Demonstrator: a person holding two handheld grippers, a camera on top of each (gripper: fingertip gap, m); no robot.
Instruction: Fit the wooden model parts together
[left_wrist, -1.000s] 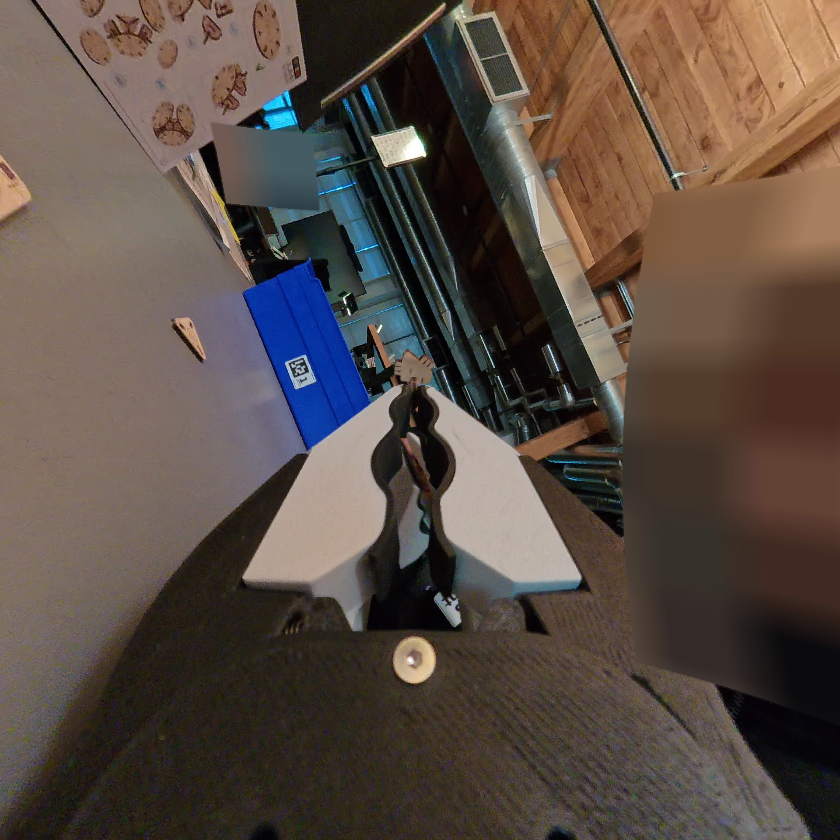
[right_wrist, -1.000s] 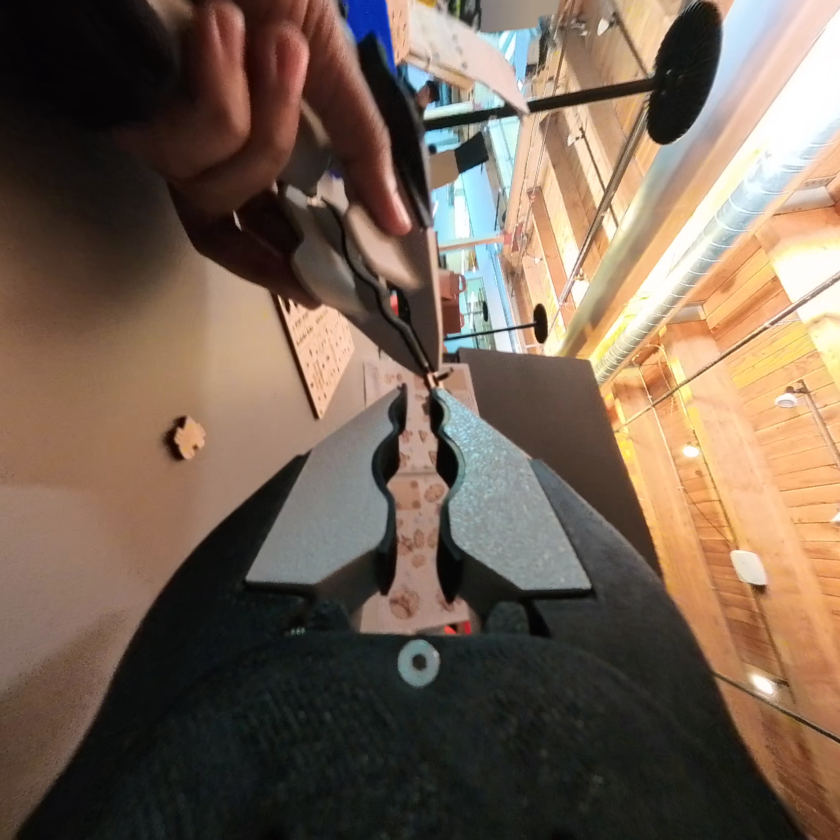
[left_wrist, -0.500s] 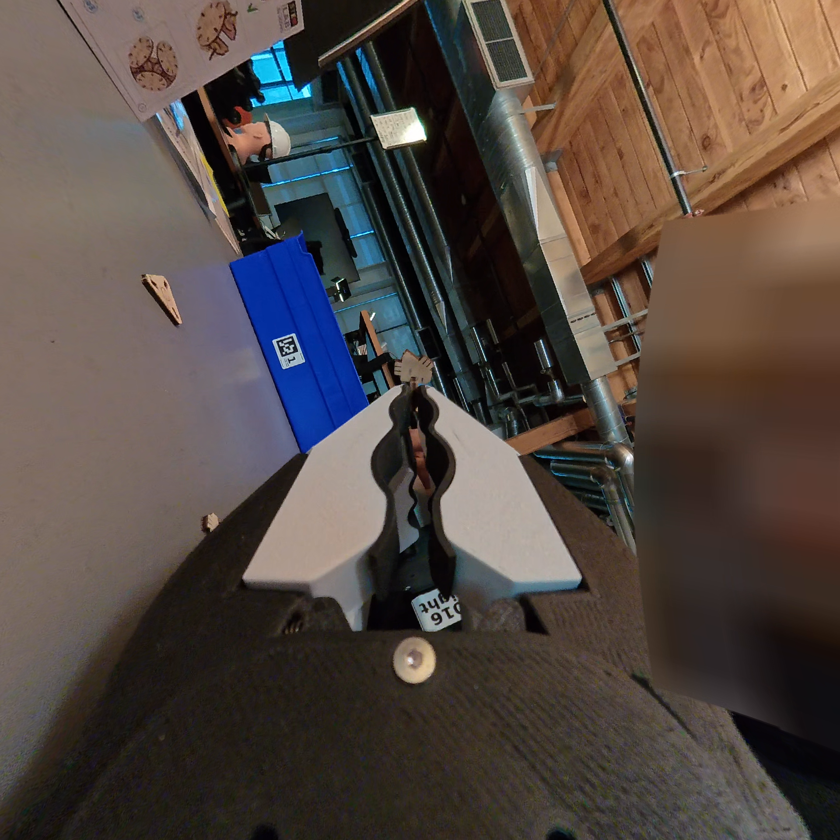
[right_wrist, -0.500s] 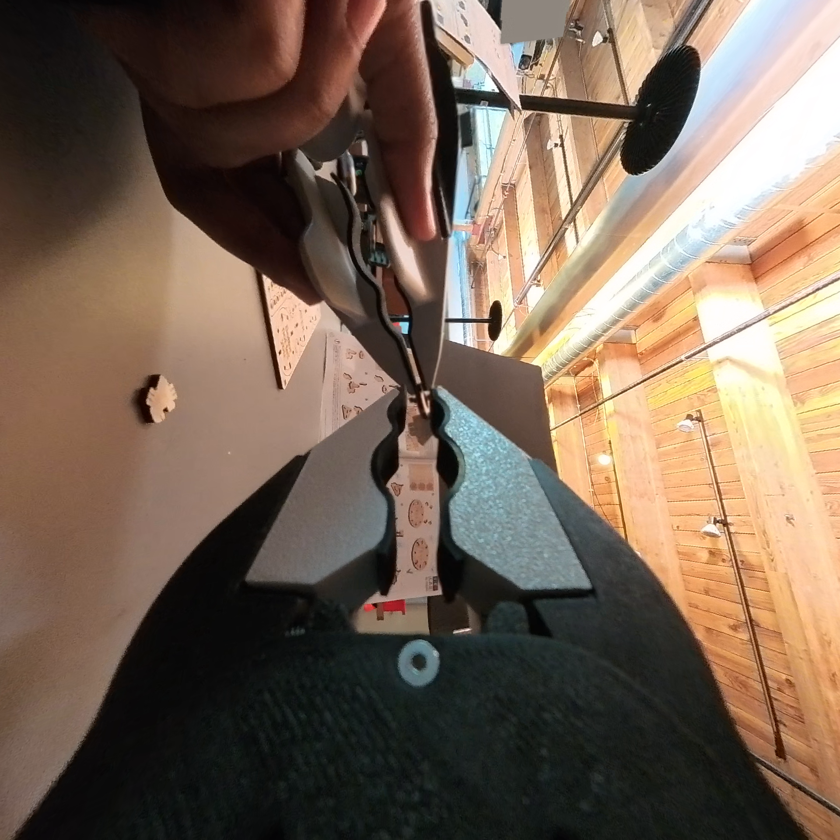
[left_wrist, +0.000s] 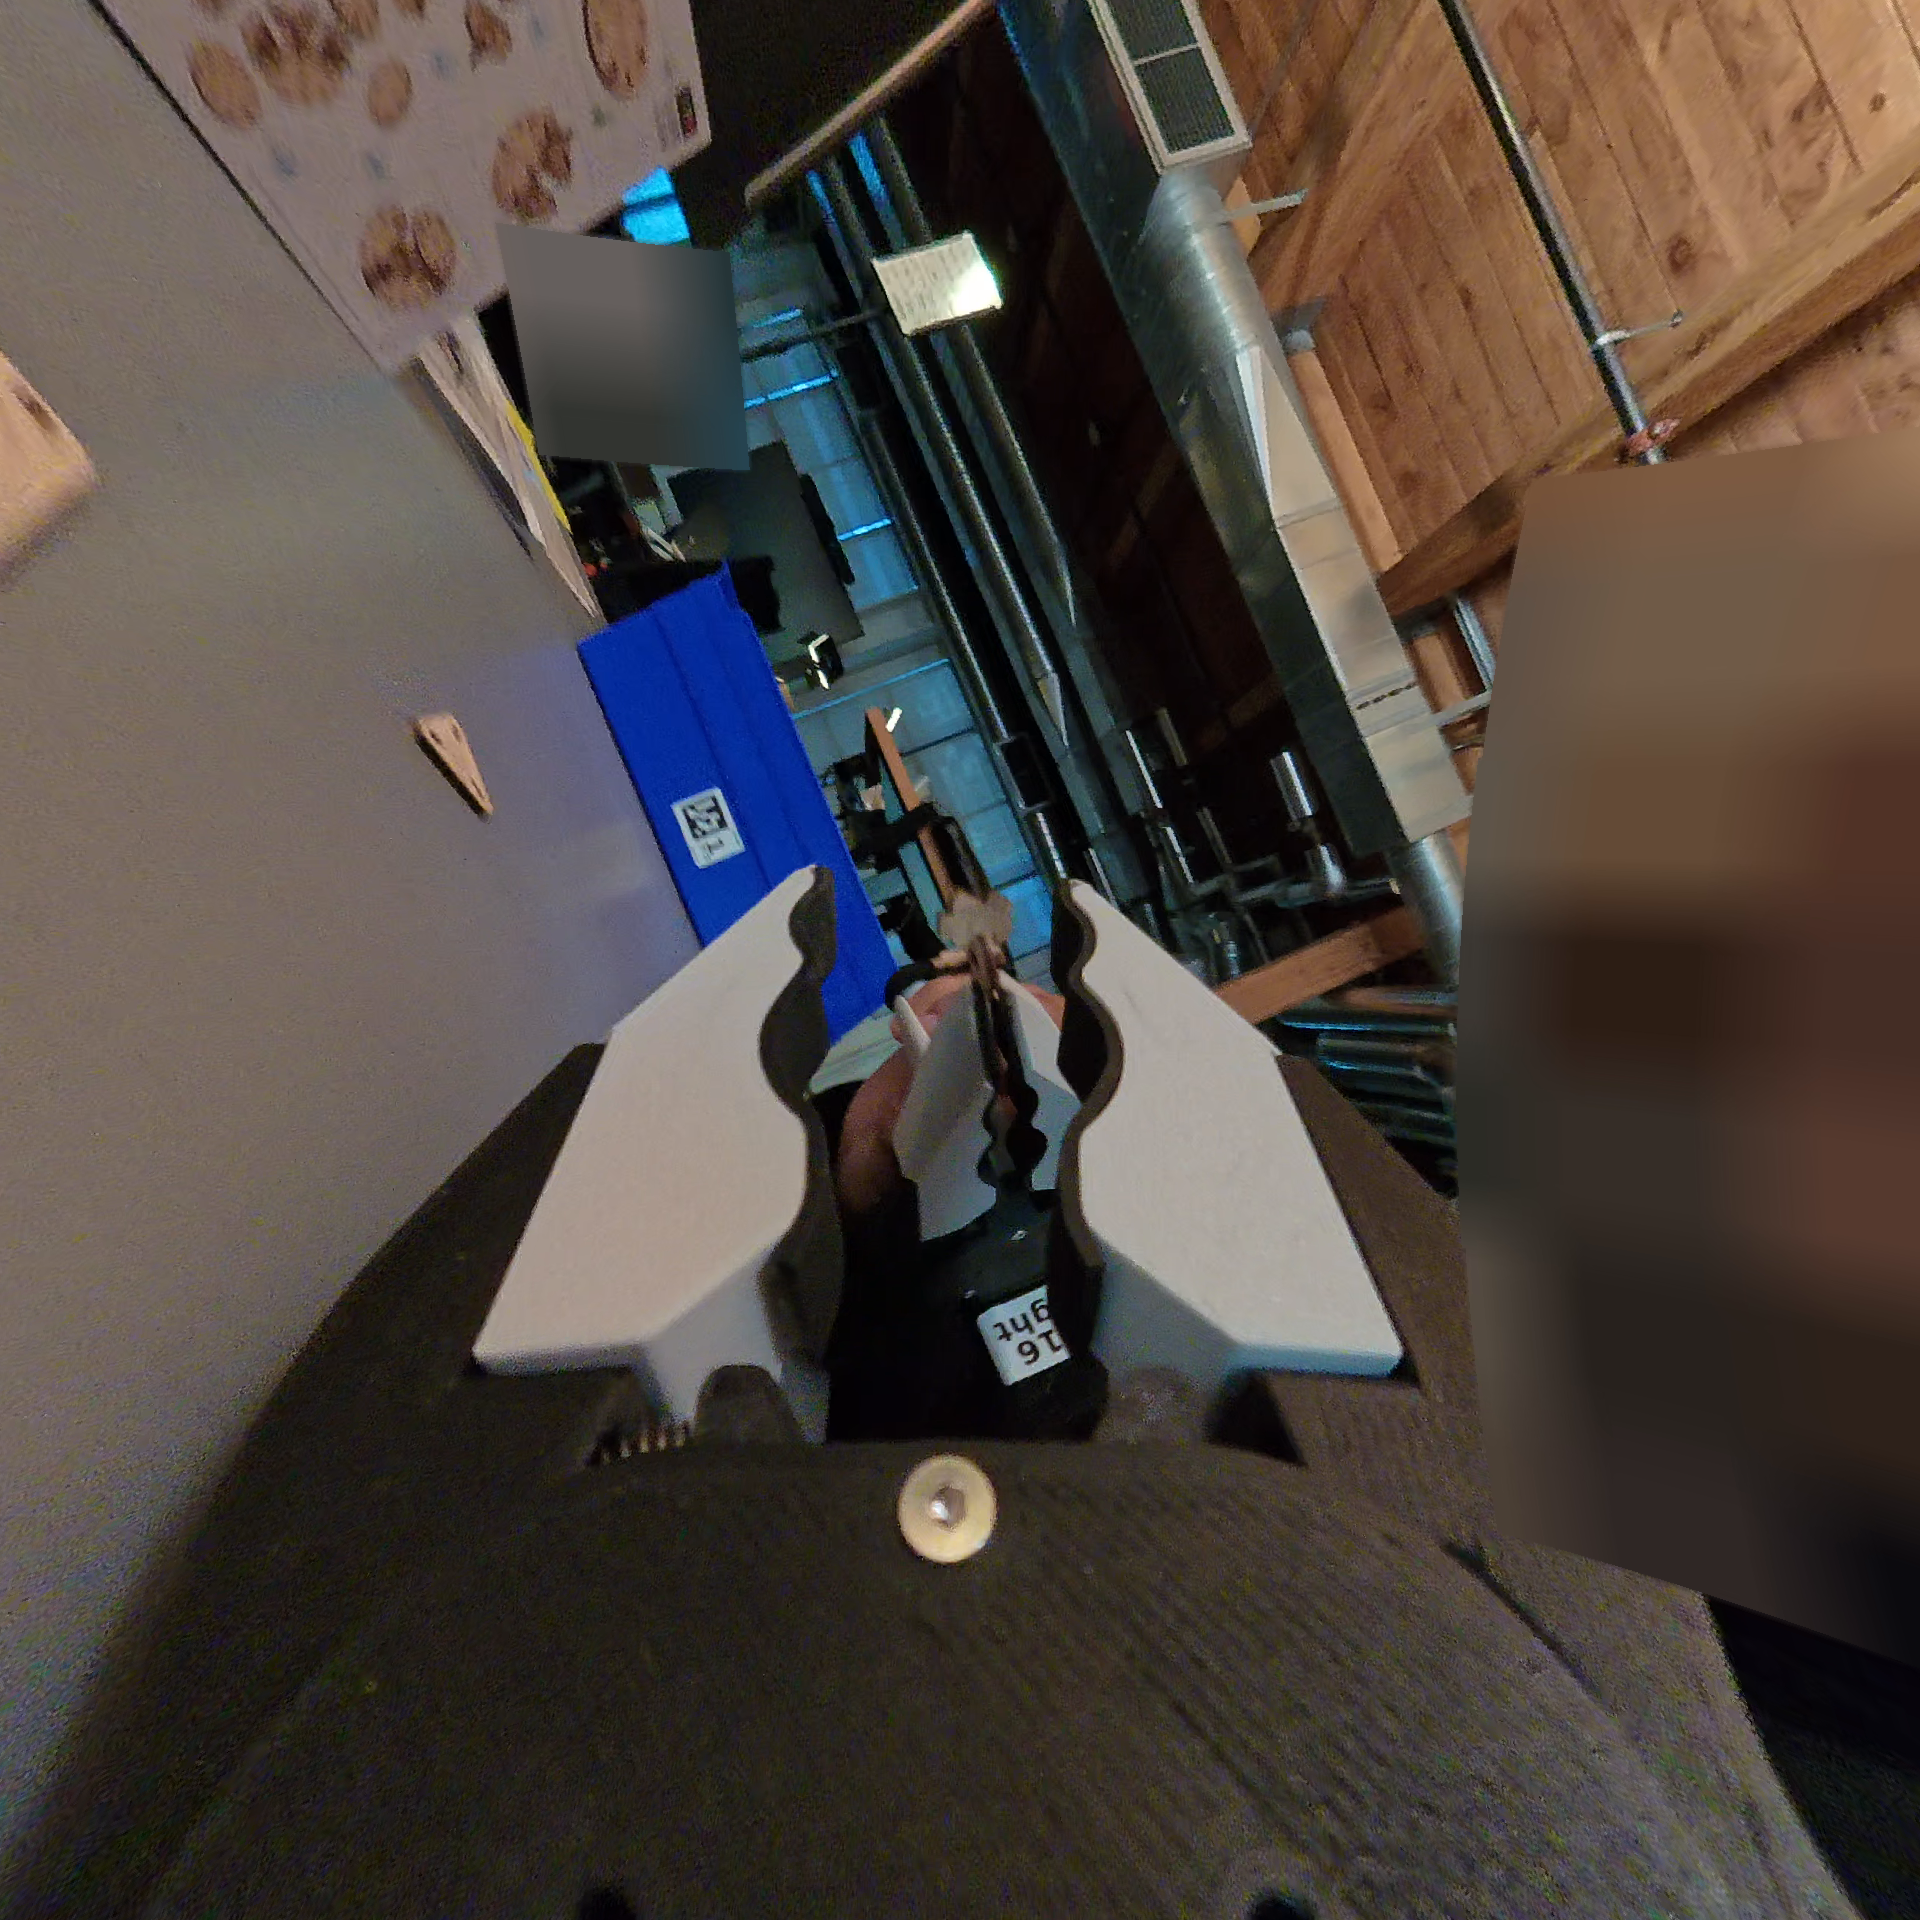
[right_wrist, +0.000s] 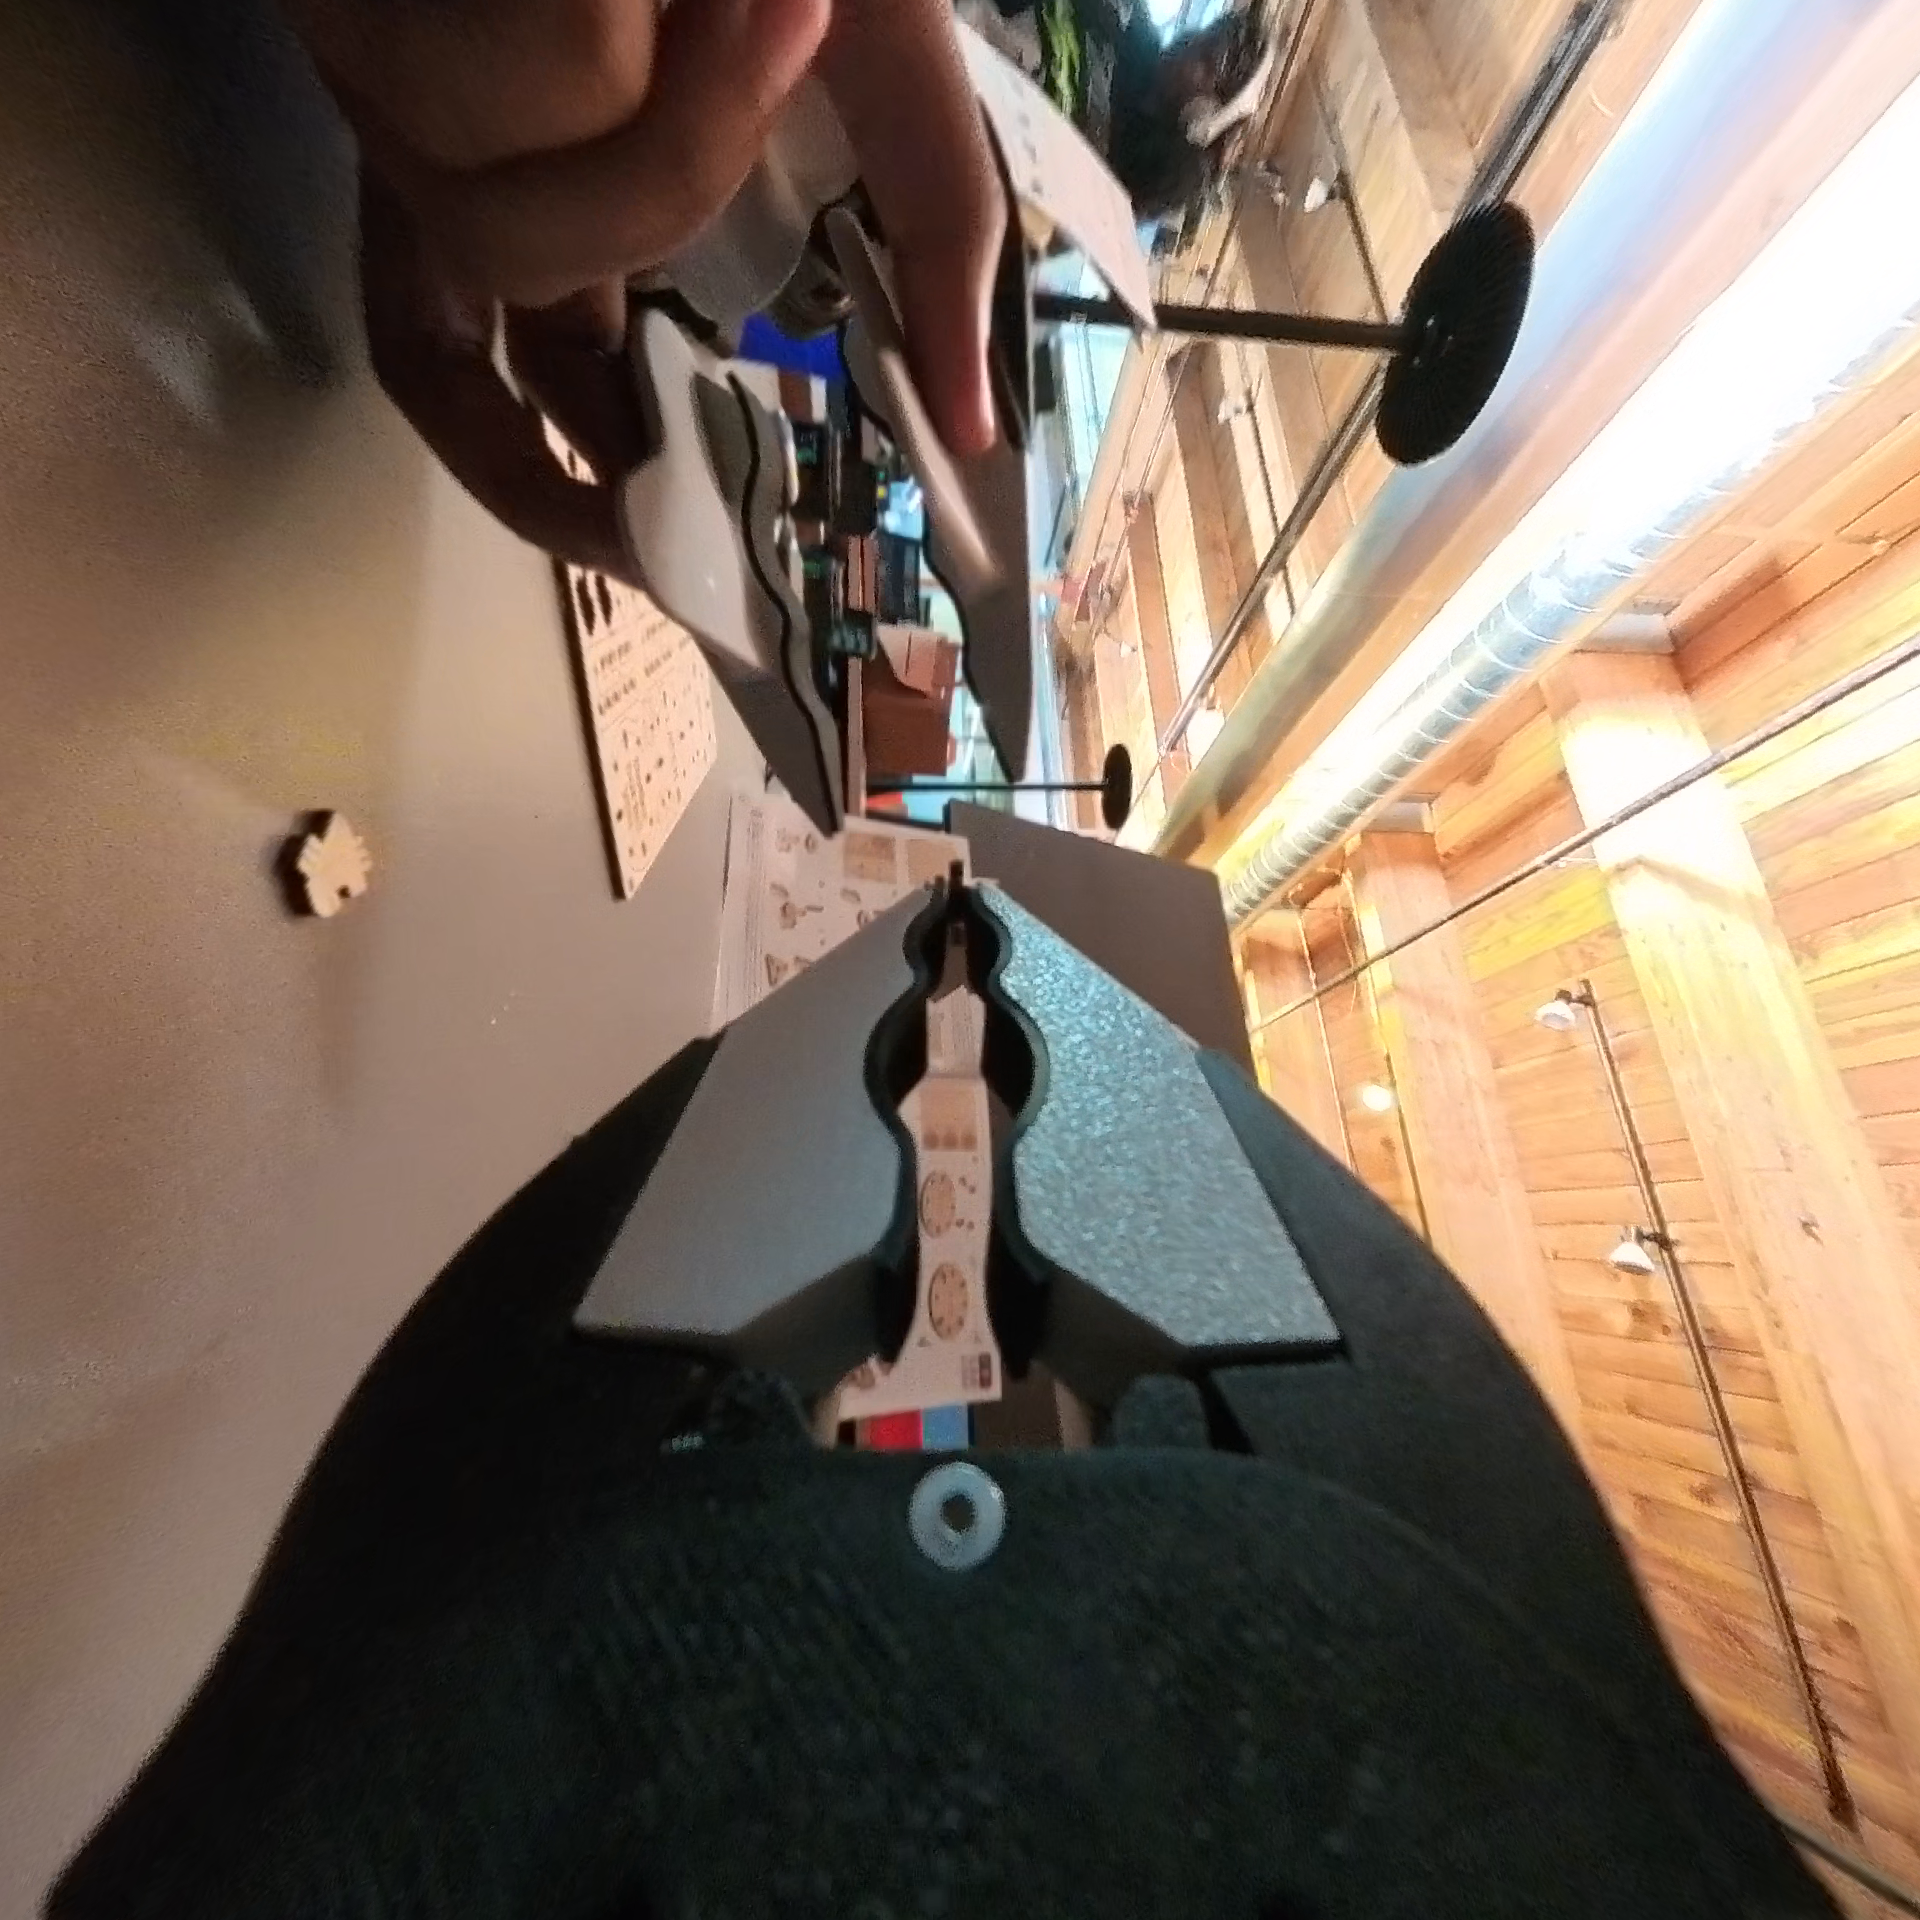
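The left gripper (left_wrist: 943, 914) stands released at frame centre. Between its fingers, the right gripper (right_wrist: 954, 891) is clenched on a small wooden piece (left_wrist: 975, 920).

both wrist cameras rolled sideways, close behind their tools, facing each other, sharing the grey table (left_wrist: 208, 935)

the left hand-held gripper (left_wrist: 940, 920) is standing open around the right hand-held gripper (left_wrist: 982, 951), which is pinching a small wooden piece (left_wrist: 975, 916); a blue bin (left_wrist: 717, 748) is standing on the grey bench (left_wrist: 260, 935).
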